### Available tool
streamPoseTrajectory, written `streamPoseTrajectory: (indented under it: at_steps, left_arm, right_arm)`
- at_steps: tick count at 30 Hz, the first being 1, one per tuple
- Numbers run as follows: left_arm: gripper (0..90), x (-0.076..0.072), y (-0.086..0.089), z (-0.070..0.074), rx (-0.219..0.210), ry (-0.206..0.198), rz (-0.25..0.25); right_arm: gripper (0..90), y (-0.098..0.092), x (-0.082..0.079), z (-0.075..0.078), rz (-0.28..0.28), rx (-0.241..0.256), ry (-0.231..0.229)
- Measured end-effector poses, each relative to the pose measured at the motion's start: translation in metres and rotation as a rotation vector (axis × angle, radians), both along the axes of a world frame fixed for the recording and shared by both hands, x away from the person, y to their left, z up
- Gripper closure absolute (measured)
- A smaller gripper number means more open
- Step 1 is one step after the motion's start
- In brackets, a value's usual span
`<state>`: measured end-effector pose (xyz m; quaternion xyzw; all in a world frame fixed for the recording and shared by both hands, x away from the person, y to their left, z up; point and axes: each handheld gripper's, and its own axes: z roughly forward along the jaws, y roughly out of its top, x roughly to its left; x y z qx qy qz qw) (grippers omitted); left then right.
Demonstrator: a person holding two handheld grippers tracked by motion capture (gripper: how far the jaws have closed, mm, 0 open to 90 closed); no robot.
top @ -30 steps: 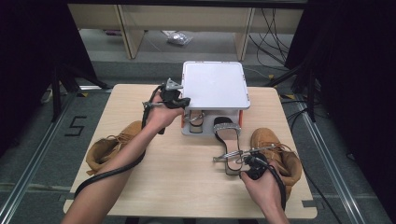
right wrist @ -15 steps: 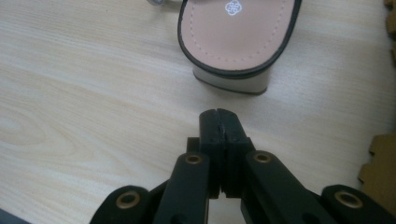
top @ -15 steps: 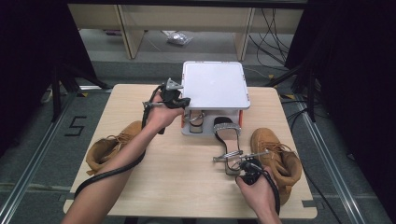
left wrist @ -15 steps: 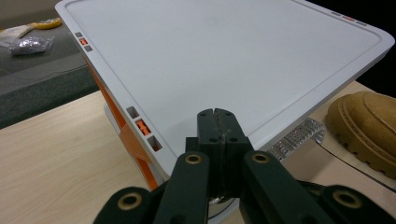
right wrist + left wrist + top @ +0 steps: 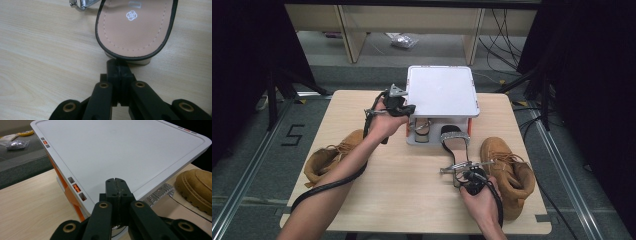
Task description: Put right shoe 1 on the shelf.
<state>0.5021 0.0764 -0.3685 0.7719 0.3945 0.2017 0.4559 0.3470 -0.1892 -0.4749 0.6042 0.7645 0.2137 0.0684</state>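
A black sandal with a tan insole lies on the table in front of a white rack. My right gripper sits just behind the sandal's heel. In the right gripper view this gripper has its jaws shut, the tips touching the heel edge with nothing between them. My left gripper is held at the rack's front left corner. Its own view puts it shut and empty, just above the rack's white top. Another sandal rests on the rack's lower shelf.
One tan boot lies at the table's left edge, and a second tan boot stands at the right beside my right hand. A glittery sandal strap shows under the rack's edge. The rack has orange side posts. Bare table spreads at the front centre.
My right hand has shifted very slightly behind the sandal's heel. The left gripper has stayed at the rack's corner.
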Motion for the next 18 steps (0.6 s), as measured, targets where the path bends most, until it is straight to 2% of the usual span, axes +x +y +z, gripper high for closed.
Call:
streamPoseTrajectory:
  at_steps: [8, 11, 13, 18]
  left_arm:
    - [89.6, 0.0, -0.001, 0.001, 0.004, 0.003, 0.0]
    - [89.6, 0.0, -0.001, 0.001, 0.018, 0.002, -0.006]
    - [89.6, 0.0, -0.001, 0.001, 0.004, 0.002, -0.001]
    - [89.6, 0.0, -0.001, 0.001, 0.006, 0.005, 0.005]
  right_arm:
    - [90.0, 0.003, 0.006, 0.001, 0.009, -0.006, -0.023]
    - [90.0, 0.003, 0.011, 0.005, 0.013, 0.002, -0.058]
    - [90.0, 0.005, 0.014, 0.007, 0.001, 0.008, -0.065]
    - [90.0, 0.009, 0.022, 0.014, 0.006, 0.016, -0.109]
